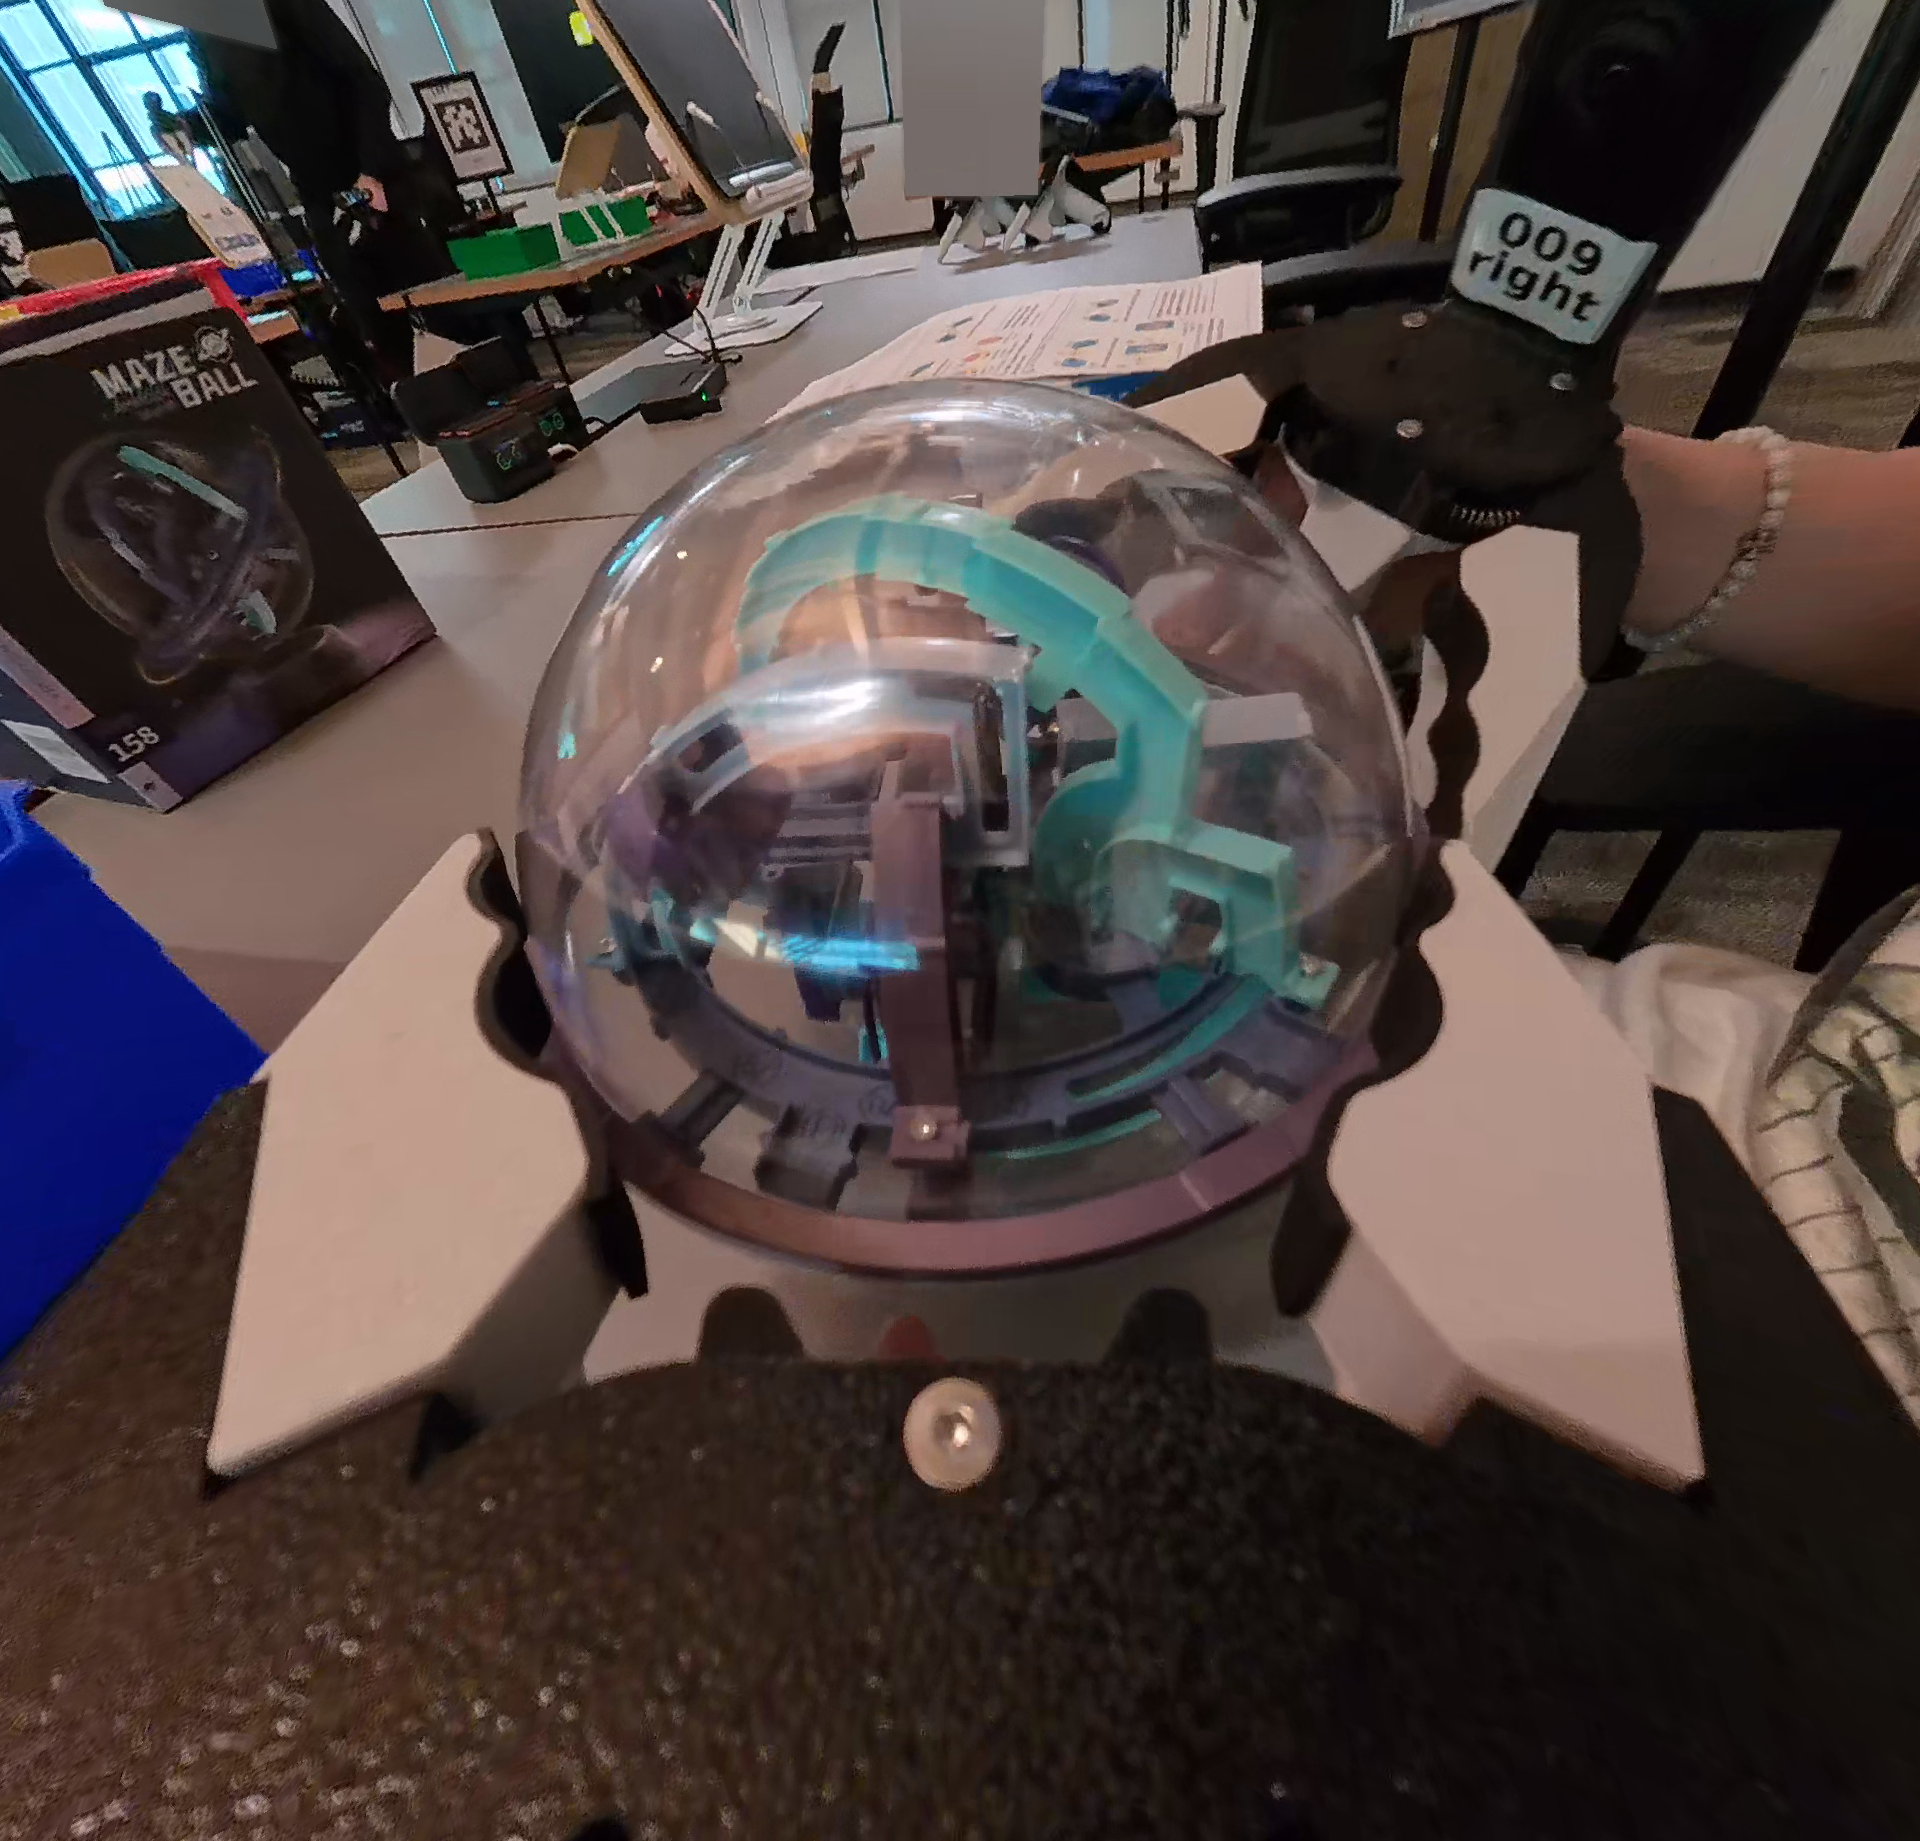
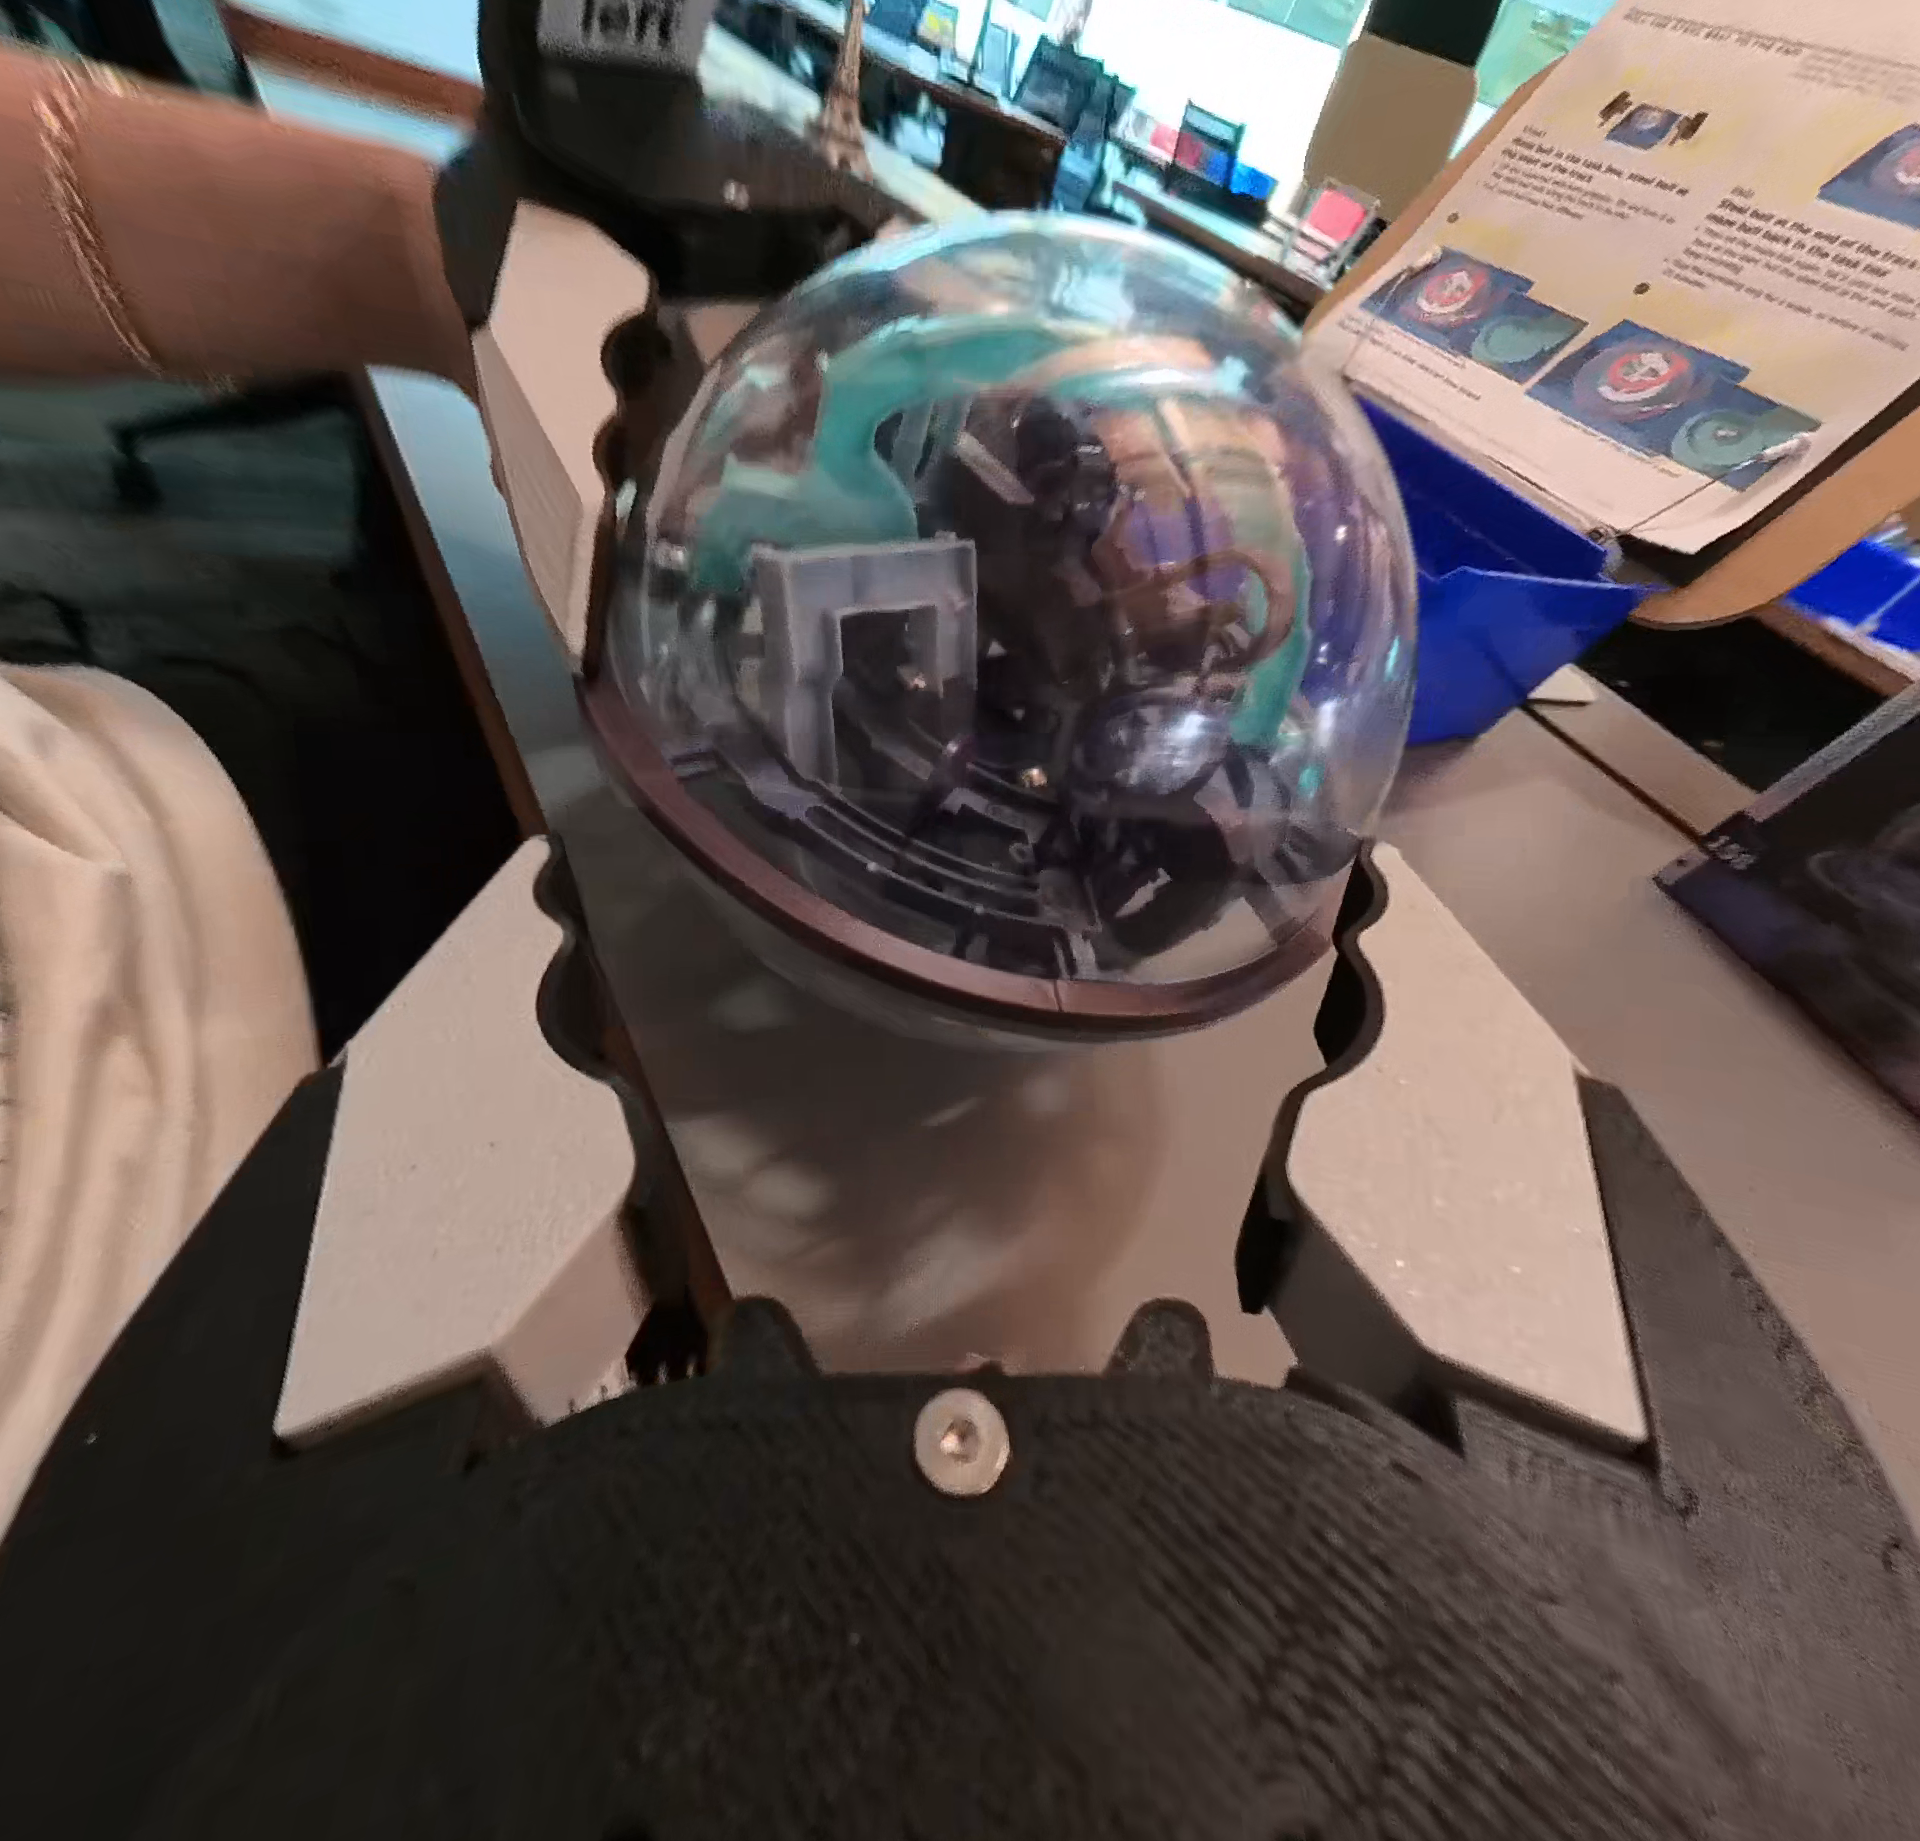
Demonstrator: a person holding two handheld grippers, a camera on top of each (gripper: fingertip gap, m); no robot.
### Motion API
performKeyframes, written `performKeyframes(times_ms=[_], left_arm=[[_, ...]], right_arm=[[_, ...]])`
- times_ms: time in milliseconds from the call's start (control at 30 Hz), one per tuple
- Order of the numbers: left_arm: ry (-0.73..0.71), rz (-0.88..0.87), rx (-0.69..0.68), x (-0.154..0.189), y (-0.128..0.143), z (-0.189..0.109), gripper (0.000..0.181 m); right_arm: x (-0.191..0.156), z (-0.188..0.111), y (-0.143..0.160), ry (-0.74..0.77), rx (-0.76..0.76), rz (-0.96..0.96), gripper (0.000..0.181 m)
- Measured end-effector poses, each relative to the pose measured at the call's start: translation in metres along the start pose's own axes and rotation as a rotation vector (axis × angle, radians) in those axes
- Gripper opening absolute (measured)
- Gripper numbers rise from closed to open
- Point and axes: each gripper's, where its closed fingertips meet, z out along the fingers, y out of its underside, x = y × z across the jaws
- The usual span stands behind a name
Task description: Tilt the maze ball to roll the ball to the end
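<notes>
The maze ball (image 1: 966, 835) is a clear sphere with teal, grey and purple tracks inside and a dark purple rim around its middle. My left gripper (image 1: 961, 970) is shut on it, one wavy black finger (image 1: 509, 970) on each side. My right gripper (image 2: 956, 970) is shut on the same maze ball (image 2: 997, 628) from the other side, and the rim is tilted in that view. Each gripper shows in the other's view, the right (image 1: 1330, 565) and the left (image 2: 748, 305). The ball is held above the table. I cannot make out the small ball inside.
The grey table (image 1: 312, 856) holds the dark maze ball box (image 1: 177, 544), a blue bin (image 2: 1507, 607) and a printed sheet (image 1: 1081, 326). A board with an instruction sheet (image 2: 1662, 285) leans over the bin. A person's arms (image 1: 1766, 544) hold the grippers.
</notes>
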Motion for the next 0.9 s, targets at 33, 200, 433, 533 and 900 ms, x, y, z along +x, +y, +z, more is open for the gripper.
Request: performKeyframes(times_ms=[33, 200, 433, 533, 900], left_arm=[[-0.001, -0.001, 0.012, 0.000, -0.001, 0.001, 0.158], [-0.034, 0.036, 0.085, -0.001, -0.010, 0.007, 0.157], [-0.079, 0.372, 0.093, 0.013, -0.018, 0.014, 0.153], [-0.091, 0.463, 0.093, 0.017, -0.018, 0.013, 0.150], [0.002, 0.137, 0.301, 0.022, -0.037, -0.004, 0.141]], right_arm=[[0.001, -0.002, -0.003, -0.009, 0.024, 0.040, 0.139], [0.004, -0.001, -0.006, -0.028, 0.072, 0.193, 0.145], [0.006, -0.003, 0.002, -0.041, 0.052, 0.232, 0.151], [0.008, -0.003, -0.003, -0.053, 0.084, 0.277, 0.152], [0.021, 0.004, -0.047, -0.064, 0.328, 0.378, 0.140]])
